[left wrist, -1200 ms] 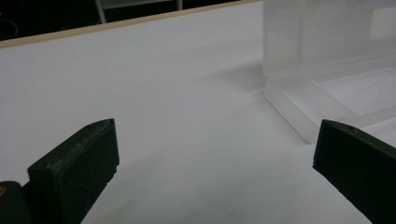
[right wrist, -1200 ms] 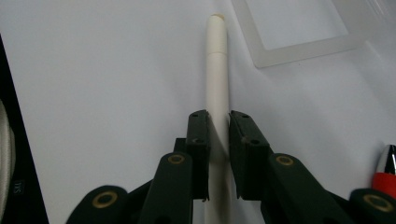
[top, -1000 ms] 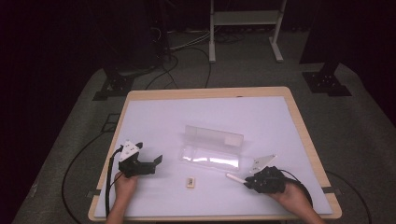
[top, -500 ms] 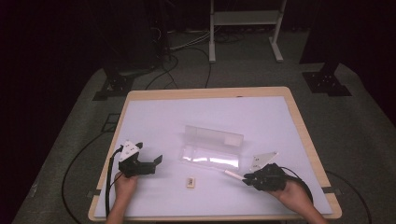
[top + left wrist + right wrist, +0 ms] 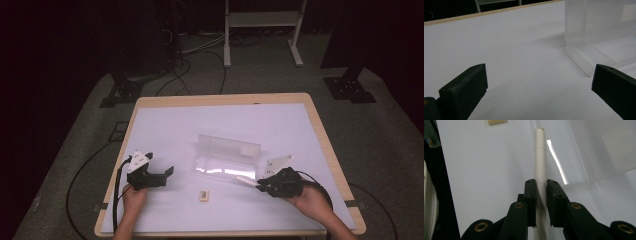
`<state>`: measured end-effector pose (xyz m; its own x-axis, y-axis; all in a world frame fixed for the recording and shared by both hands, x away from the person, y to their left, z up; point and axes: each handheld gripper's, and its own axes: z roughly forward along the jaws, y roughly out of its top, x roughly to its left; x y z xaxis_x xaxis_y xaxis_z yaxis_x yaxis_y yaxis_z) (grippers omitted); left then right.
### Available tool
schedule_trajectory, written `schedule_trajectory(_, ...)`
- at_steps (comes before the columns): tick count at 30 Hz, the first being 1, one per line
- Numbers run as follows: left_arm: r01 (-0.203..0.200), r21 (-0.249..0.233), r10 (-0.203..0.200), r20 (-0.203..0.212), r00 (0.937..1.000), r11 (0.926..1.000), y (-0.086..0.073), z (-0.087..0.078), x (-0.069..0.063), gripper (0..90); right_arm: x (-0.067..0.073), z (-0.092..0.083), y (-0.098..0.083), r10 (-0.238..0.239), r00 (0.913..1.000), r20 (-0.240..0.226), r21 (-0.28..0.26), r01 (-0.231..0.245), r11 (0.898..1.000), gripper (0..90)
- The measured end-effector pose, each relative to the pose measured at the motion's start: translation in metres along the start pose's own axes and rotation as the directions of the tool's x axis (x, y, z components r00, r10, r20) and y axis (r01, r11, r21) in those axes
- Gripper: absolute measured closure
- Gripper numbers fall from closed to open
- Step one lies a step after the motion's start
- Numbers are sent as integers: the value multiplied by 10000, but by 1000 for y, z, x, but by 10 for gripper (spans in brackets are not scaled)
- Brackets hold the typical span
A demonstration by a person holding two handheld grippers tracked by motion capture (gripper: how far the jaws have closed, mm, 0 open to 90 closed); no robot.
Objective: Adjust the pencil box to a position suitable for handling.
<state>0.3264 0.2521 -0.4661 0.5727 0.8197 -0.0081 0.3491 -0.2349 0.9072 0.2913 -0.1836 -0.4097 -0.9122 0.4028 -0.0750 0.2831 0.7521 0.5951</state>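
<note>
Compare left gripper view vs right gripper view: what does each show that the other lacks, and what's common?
Left gripper view alone: its own jaws wide apart with nothing between them, and the table's wooden far edge.

Right gripper view alone: the right gripper shut on a white pen, which points toward the small tan eraser at the top edge.

Both: the clear plastic case lying open, and the white table surface.

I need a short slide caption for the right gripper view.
Right claw shut on a white pen beside the clear open case.
</note>
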Motion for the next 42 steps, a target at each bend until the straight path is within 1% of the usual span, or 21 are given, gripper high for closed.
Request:
schedule_trajectory(5, 50, -39, -50, -1, 10000, 10000, 0, 0, 0, 0, -4, -2, 12, -200, 9998, 6, -62, 200, 9998, 781)
schedule_trajectory(8, 17, -12, -17, 2, 10000, 10000, 0, 0, 0, 0, -5, -2, 18, -220, 9998, 22, -57, 220, 9997, 780)
schedule_trajectory(9, 10, -6, -10, 1, 10000, 10000, 0, 0, 0, 0, -7, -1, 22, -320, 9995, 3, -66, 320, 9995, 781)
schedule_trajectory(11, 17, -11, -17, 2, 10000, 10000, 0, 0, 0, 0, -7, 0, 23, -318, 9995, -6, -58, 317, 9995, 781)
schedule_trajectory(13, 21, -11, -21, 7, 10000, 10000, 0, 0, 0, 0, -9, 2, 29, -414, 9991, -4, -36, 414, 9991, 781)
schedule_trajectory(21, 3, -11, -3, 11, 10000, 10000, 0, 0, 0, 0, -14, 6, 42, -606, 9982, -18, -103, 606, 9981, 781)
schedule_trajectory(23, 6, -13, -6, 15, 10000, 10000, 0, 0, 0, 0, -16, 9, 47, -632, 9980, -13, -78, 631, 9980, 781)
schedule_trajectory(27, 23, -14, -23, 18, 10000, 10000, 0, 0, 0, 0, -19, 13, 51, -686, 9976, 35, -31, 686, 9976, 781)
schedule_trajectory(28, 21, -14, -21, 17, 10000, 10000, 0, 0, 0, 0, -21, 17, 54, -681, 9977, 27, 13, 681, 9977, 781)
schedule_trajectory(32, 18, -13, -18, 22, 10000, 10000, 0, 0, 0, 0, -23, 22, 58, -685, 9976, -23, 63, 685, 9976, 781)
schedule_trajectory(34, 17, -22, -17, 28, 10000, 10000, 0, 0, 0, 0, -24, 27, 61, -769, 9970, -57, 109, 770, 9970, 781)
schedule_trajectory(38, -3, -18, 3, 31, 10000, 10000, 0, 0, 0, 0, -25, 30, 63, -747, 9972, -61, 154, 748, 9971, 781)
schedule_trajectory(39, -13, -13, 13, 33, 10000, 10000, 0, 0, 0, 0, -26, 31, 64, -821, 9966, -64, 170, 822, 9965, 781)
schedule_trajectory(42, 3, -20, -3, 29, 10000, 10000, 0, 0, 0, 0, -27, 34, 66, -836, 9965, -94, 202, 838, 9963, 781)
